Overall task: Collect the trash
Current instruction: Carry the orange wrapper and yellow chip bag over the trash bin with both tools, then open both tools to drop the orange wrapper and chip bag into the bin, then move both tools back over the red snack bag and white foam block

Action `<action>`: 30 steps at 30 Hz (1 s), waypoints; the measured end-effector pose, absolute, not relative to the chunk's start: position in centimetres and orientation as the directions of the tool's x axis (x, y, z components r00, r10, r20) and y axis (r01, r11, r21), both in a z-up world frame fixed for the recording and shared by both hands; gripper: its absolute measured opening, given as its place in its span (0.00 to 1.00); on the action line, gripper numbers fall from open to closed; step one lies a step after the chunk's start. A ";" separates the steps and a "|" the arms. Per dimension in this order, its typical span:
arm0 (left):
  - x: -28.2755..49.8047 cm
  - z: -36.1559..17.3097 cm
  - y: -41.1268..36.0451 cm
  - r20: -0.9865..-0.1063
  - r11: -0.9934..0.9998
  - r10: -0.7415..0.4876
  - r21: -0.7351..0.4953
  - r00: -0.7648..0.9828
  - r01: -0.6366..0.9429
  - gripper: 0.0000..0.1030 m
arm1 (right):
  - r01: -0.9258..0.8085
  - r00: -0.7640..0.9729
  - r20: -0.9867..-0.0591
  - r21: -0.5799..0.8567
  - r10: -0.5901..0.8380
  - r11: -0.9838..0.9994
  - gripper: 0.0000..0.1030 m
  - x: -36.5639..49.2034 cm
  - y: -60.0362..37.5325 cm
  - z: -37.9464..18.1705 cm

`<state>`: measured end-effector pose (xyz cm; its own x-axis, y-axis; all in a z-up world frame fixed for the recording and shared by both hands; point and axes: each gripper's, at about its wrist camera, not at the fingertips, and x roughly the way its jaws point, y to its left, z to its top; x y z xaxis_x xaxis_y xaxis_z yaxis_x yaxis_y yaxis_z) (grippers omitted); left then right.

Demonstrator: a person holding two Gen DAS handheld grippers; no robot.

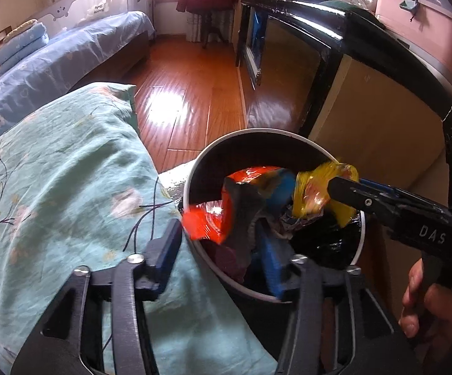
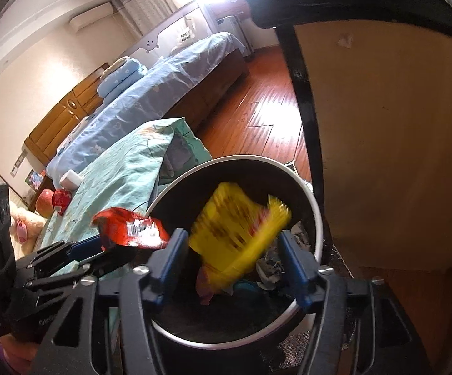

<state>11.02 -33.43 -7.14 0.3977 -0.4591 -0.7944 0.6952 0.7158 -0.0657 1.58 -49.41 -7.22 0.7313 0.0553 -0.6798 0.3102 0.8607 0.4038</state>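
Note:
A round bin (image 1: 191, 175) with a white rim and dark inside stands on the floor between the bed and a cabinet; it also shows in the right wrist view (image 2: 318, 218). My left gripper (image 1: 223, 243) is open above the bin, and a red snack wrapper (image 1: 207, 218) hangs blurred between its fingers at the rim. In the right wrist view the red wrapper (image 2: 132, 228) sits at the left gripper's tips. My right gripper (image 2: 232, 247) is open over the bin, with a blurred yellow wrapper (image 2: 235, 234) between the fingers. The yellow wrapper (image 1: 313, 190) shows at the right gripper's tip. Crumpled trash (image 2: 269, 268) lies inside the bin.
A bed with a teal floral quilt (image 1: 69, 187) lies left of the bin. A second bed with a blue cover (image 1: 54, 62) is further back. A black-framed cabinet (image 1: 382, 125) stands right of the bin. A red item (image 2: 61, 200) and a white box (image 2: 69, 179) lie on the quilt.

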 end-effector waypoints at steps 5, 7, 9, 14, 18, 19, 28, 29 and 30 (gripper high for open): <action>10.8 -7.0 -32.0 -0.791 0.733 -0.458 -0.077 0.406 0.676 0.56 | 0.321 0.736 -0.675 0.416 0.051 0.851 0.67 1.0 -49.4 -7.1; 10.6 -6.9 -30.7 -0.785 0.746 -0.459 -0.087 0.415 0.661 0.58 | 0.321 0.740 -0.671 0.418 0.050 0.850 0.70 0.8 -49.0 -7.0; 10.5 -6.9 -29.4 -0.779 0.762 -0.455 -0.090 0.432 0.641 0.61 | 0.312 0.747 -0.663 0.425 0.058 0.850 0.72 0.9 -48.6 -6.8; 11.2 -6.8 -25.4 -0.769 0.813 -0.432 -0.104 0.472 0.574 0.62 | 0.267 0.763 -0.641 0.431 0.085 0.862 0.76 1.8 -46.6 -5.8; 12.0 -6.8 -22.0 -0.764 0.854 -0.399 -0.107 0.507 0.510 0.65 | 0.206 0.775 -0.620 0.429 0.121 0.880 0.80 3.2 -44.1 -4.8; 12.2 -6.9 -21.0 -0.763 0.862 -0.392 -0.110 0.514 0.494 0.65 | 0.187 0.777 -0.616 0.427 0.133 0.885 0.81 3.8 -43.2 -4.6; 15.1 -7.3 -13.4 -0.764 0.935 -0.303 -0.125 0.569 0.330 0.65 | 0.030 0.743 -0.622 0.401 0.248 0.916 0.83 9.2 -36.0 -4.3; 15.4 -7.4 -12.6 -0.763 0.942 -0.290 -0.123 0.577 0.311 0.65 | 0.016 0.738 -0.624 0.396 0.256 0.918 0.83 9.7 -35.3 -4.4; 15.7 -7.4 -11.8 -0.762 0.948 -0.279 -0.122 0.584 0.295 0.65 | 0.005 0.733 -0.627 0.392 0.263 0.920 0.83 10.2 -34.7 -4.4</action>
